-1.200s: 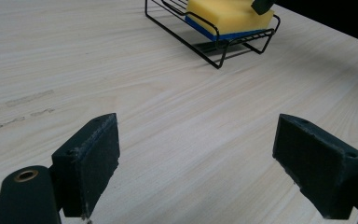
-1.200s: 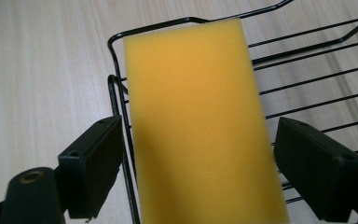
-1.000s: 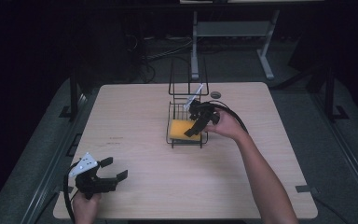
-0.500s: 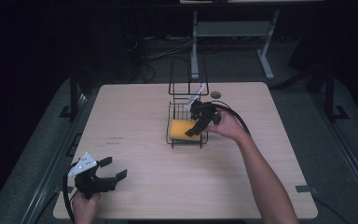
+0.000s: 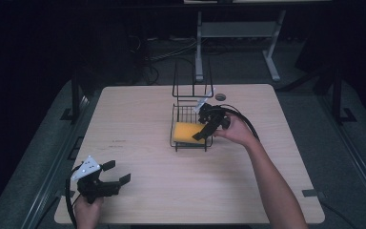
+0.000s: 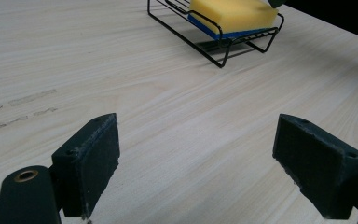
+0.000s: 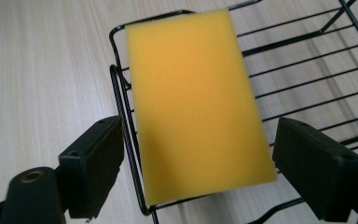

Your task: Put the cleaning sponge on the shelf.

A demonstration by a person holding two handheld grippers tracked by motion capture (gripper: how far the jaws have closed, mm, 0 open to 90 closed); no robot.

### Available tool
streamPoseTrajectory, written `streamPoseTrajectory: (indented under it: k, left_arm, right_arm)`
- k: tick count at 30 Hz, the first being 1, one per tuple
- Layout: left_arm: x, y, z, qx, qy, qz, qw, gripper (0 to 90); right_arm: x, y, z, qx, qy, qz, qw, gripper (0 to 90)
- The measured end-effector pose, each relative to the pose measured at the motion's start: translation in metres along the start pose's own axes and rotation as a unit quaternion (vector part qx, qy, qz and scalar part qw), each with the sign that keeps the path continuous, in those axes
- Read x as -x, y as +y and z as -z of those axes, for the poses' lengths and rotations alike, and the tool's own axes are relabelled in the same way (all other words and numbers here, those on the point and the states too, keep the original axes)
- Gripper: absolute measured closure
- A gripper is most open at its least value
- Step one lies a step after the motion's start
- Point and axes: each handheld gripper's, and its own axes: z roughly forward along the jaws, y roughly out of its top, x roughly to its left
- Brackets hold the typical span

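The sponge (image 7: 198, 105) lies flat in the wire rack (image 5: 190, 125), at its left end, yellow face up. The right tool (image 7: 198, 175) hangs over it, jaws wide apart on either side, gripping nothing. The left tool (image 5: 113, 173) sits wide open and empty at the desk's (image 5: 162, 195) near-left corner.

The high view looks forward and down over the whole worktop (image 5: 138, 124) from afar. The left gripper view skims low across bare wood toward the distant sponge (image 6: 233, 14); the right gripper view hangs close above that sponge (image 7: 196, 102), shared by all three
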Motion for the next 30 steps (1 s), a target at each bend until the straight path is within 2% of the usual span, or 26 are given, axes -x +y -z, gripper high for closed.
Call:
streamPoseTrajectory:
  k: [2, 3, 16, 30]
  left_arm:
    - [0.0, 0.0, 0.0, 0.0, -0.001, 0.0, 1.0, 14.0]
    - [0.0, 0.0, 0.0, 0.0, 0.0, 0.001, 1.0, 14.1]
    - [0.0, 0.001, -0.002, -0.002, 0.0, -0.001, 1.0, 14.1]
    - [0.001, 0.002, -0.004, -0.003, -0.001, -0.002, 1.0, 14.0]
  right_arm:
    - [-0.001, -0.003, 0.001, 0.012, -0.007, 0.003, 0.9999, 16.1]
    - [0.0, -0.007, 0.002, 0.015, -0.003, -0.005, 0.9999, 16.1]
    - [-0.005, -0.024, 0.011, 0.023, -0.01, -0.012, 0.9996, 16.1]
    - [-0.006, -0.042, 0.025, 0.013, -0.018, -0.025, 0.9994, 16.1]
